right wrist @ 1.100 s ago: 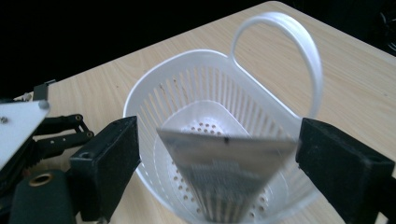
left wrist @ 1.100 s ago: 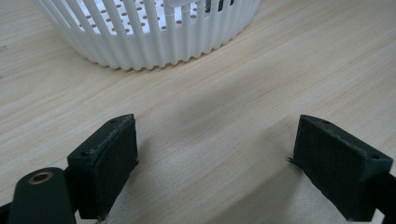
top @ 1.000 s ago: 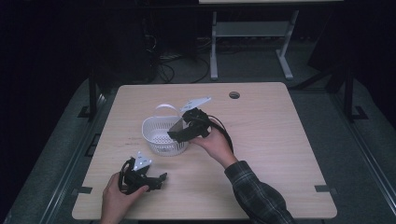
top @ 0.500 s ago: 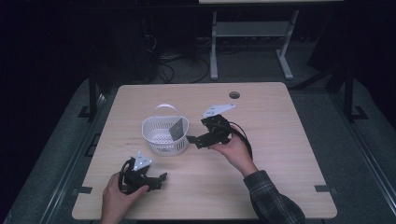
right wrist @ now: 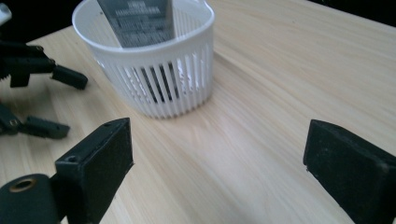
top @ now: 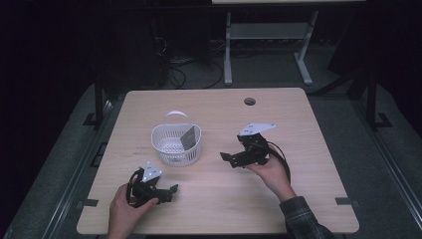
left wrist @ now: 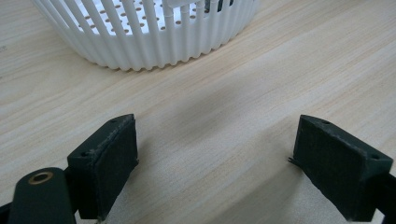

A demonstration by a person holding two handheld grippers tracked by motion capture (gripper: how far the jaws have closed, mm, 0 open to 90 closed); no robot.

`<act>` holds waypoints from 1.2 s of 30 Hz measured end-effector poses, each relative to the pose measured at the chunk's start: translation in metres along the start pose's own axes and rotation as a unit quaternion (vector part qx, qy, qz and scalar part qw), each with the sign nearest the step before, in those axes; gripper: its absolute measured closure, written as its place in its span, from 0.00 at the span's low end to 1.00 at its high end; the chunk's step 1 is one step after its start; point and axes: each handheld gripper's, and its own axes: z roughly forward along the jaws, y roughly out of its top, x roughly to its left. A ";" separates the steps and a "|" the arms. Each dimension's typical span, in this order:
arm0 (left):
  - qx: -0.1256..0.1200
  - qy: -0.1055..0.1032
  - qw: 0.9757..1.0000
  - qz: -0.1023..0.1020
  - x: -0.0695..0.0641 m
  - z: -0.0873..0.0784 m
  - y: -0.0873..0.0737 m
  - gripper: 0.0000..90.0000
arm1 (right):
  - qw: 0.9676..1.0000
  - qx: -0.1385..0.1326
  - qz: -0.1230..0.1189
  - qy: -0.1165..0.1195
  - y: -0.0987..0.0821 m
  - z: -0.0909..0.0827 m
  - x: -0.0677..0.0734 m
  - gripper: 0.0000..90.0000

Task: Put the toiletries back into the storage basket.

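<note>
A white slatted plastic basket (top: 176,144) stands left of centre in the high view on the pale wooden worktop (top: 298,129), a grey packet (top: 188,137) leaning inside. The left tool (top: 169,191), lower left, and right tool (top: 226,157), centre right, both gape empty.

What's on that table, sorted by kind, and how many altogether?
Baskets: 1, white
Grey packets: 1, standing in the basket
Claws: 2, left claw and right claw, both open and empty
Total: 4
</note>
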 end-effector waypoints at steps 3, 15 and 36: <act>0.000 -0.001 1.000 -0.001 0.000 0.000 0.000 0.14 | 1.000 0.000 0.005 -0.011 -0.013 -0.011 -0.005 0.07; 0.001 -0.001 1.000 0.000 0.000 0.000 0.000 0.14 | 0.999 0.013 0.027 -0.045 -0.047 -0.040 -0.014 0.07; 0.002 -0.003 1.000 0.003 0.000 0.000 0.000 0.14 | 0.991 0.066 0.033 -0.111 -0.112 -0.066 -0.023 0.02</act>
